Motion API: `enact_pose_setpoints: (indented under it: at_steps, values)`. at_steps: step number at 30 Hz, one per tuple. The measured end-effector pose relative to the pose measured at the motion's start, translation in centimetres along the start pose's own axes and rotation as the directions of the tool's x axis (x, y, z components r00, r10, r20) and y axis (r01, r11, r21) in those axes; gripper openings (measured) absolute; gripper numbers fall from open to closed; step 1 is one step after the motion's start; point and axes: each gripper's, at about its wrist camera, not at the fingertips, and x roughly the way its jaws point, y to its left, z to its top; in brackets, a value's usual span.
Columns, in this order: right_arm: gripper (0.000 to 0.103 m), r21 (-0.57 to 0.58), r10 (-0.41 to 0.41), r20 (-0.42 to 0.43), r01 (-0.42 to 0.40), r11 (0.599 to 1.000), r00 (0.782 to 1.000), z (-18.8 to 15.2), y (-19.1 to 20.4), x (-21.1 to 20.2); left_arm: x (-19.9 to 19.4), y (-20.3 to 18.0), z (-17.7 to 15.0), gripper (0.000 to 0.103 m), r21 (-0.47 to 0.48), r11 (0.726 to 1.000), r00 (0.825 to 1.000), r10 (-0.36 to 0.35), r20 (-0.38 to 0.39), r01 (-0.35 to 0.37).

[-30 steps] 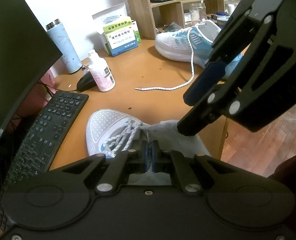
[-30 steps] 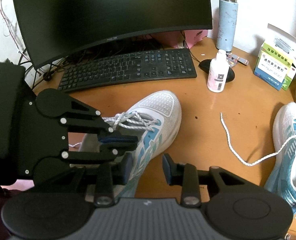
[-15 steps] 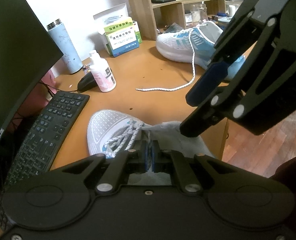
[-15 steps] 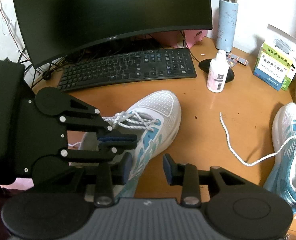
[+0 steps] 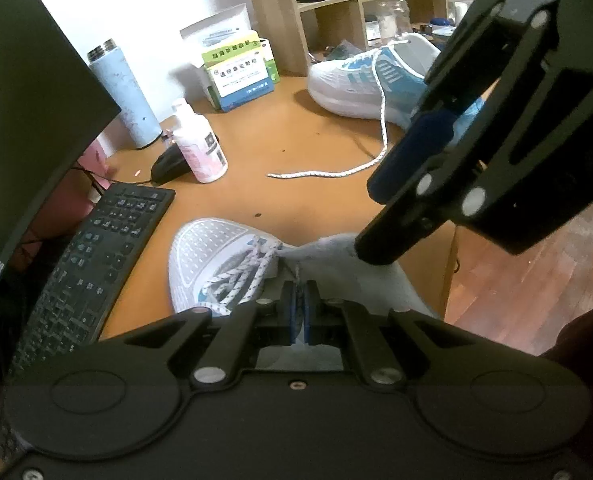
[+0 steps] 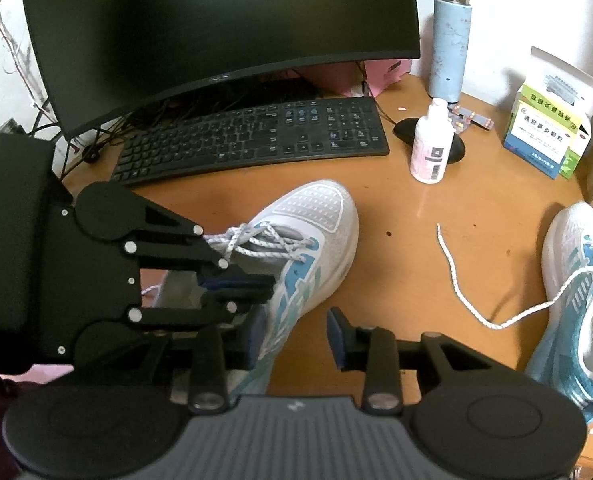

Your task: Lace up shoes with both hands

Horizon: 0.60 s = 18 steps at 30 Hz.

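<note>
A white and blue shoe point(image 5: 216, 248) point(image 6: 316, 216) lies on the desk with its toe toward the keyboard, its white speckled lace point(image 6: 264, 240) crossed over the tongue. My left gripper point(image 5: 298, 312) point(image 6: 270, 284) sits over the shoe's opening, shut on a thin strand of that lace. My right gripper point(image 6: 296, 336) point(image 5: 370, 220) hangs open at the heel, its left pad point(image 6: 256, 336) beside the shoe's blue side. A second shoe point(image 5: 356, 80) point(image 6: 576, 264) lies at the far right, one loose lace point(image 5: 316, 174) point(image 6: 452, 272) trailing from it across the desk.
A dark monitor point(image 6: 216, 32) and black keyboard point(image 6: 256, 136) stand behind the shoe. A white bottle point(image 6: 430, 148), black mouse point(image 6: 456, 148), pale blue flask point(image 6: 450, 44) and boxes point(image 6: 544, 132) sit at the back right. The desk edge point(image 5: 450, 264) drops to wooden floor.
</note>
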Motion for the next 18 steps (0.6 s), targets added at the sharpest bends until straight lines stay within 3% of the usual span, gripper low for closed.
enact_pose_setpoints:
  at_steps: [18]
  values:
    - [0.034, 0.001, -0.002, -0.002, 0.002, 1.000, 1.000, 0.00, 0.06, -0.03, -0.07, 0.26, 0.09, 0.001, -0.016, 1.000, 1.000, 0.009, 0.006, -0.009]
